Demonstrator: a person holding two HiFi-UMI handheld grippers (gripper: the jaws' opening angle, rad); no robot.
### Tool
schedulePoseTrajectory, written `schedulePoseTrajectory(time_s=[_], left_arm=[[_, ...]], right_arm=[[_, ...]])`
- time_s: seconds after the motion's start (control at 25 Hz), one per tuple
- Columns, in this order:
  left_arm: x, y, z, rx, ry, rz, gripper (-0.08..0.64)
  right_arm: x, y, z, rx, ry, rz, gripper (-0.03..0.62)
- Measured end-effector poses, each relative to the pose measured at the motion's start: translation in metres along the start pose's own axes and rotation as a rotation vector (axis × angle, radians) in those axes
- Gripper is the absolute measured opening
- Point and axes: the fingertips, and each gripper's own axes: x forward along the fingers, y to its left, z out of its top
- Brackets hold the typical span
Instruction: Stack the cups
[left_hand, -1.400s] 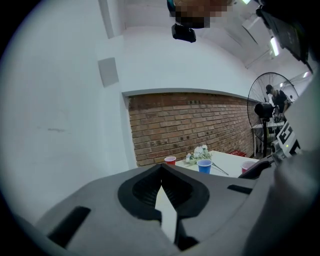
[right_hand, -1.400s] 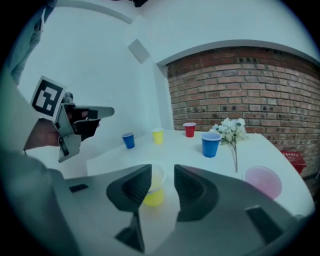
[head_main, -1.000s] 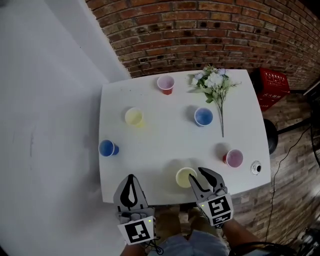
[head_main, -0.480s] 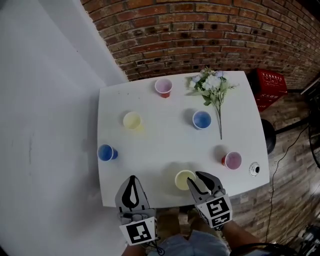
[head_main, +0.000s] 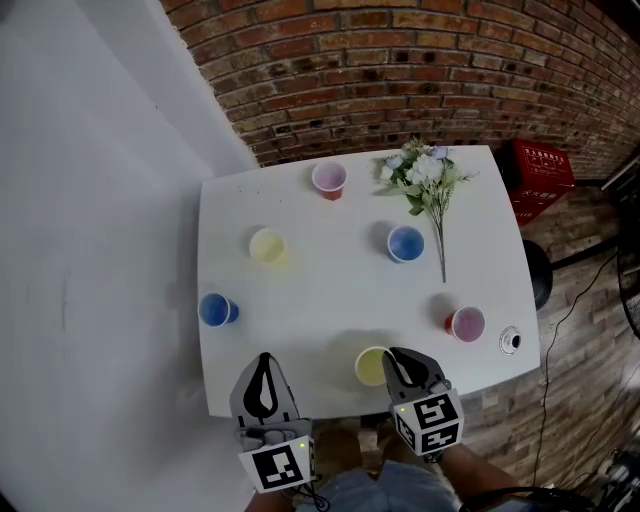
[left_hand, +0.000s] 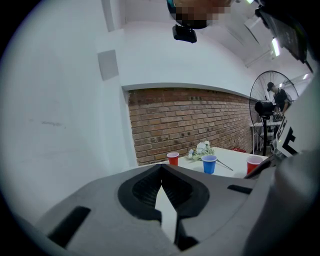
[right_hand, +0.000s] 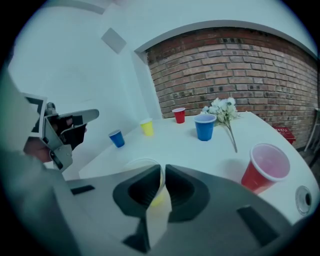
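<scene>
**Right claw on the near cup's rim; left claw idle**

Left claw (head_main: 263, 360): jaws pressed together, nothing between them. It hangs at the near edge of the tabletop (head_main: 320, 290). The near yellow cup (head_main: 370, 367) lies ahead and to its right, apart from it.

Right claw (head_main: 392, 358): tilted down onto that cup. Its jaws have just been closing, and the cup's right-hand wall stands between them, one jaw seemingly inside the mouth. This is judged a pinch on the rim. The cup stands upright on the tabletop, mouth up, long axis vertical. The right hand is the nearer one and is already on it.

Judgement: the step in hand is securing this cup. The coming move turns on a lift along the cup's upright axis, then a carry to a partner.

From the right claw, left to right:
- left blue cup (head_main: 213, 309), well off to the left
- far yellow cup (head_main: 266, 245), ahead-left
- far red cup (head_main: 328, 178), at the far edge
- mid blue cup (head_main: 405, 242), ahead
- right red cup (head_main: 466, 323), near, ahead-right

All stand mouth up and well apart. None is stacked.

Surface: white, smooth, bare between cups. Flowers (head_main: 425, 172) lie beyond the mid blue cup.

Room: a white wall (head_main: 100, 250) left of the left claw, a brick wall (head_main: 420, 70) beyond the tabletop, and a red crate (head_main: 545, 170) on the floor to the right.
</scene>
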Motion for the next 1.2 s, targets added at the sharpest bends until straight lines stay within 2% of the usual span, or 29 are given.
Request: schedulePoseTrajectory(time_s=[0.44,0.68,0.8,0.88,0.96,1.2], left_arm=[[0.006,0.018,0.002,-0.027,0.015,0.012,0.008],[0.014,0.034,0.001,-0.017,0.017,0.021,0.009],[0.018,0.033,0.000,-0.026,0.025,0.015,0.008],[0.020,0.034,0.002,-0.015,0.016,0.014,0.009],[0.022,0.036,0.004,0.000,-0.002,0.016,0.009],[0.020,0.026,0.010,0.002,-0.008,0.000,0.009]], right_arm=[[0.022,0.006,0.022,-0.019,0.005,-0.016,0.038],[0.038,0.010,0.024,-0.007,0.027,0.001,0.076],[0.041,0.012,0.025,-0.013,0.032,0.010,0.116],[0.041,0.013,0.027,-0.017,0.028,0.017,0.159],[0.039,0.013,0.030,-0.023,0.017,0.017,0.175],[0.024,0.010,0.043,-0.038,-0.025,0.003,0.179]])
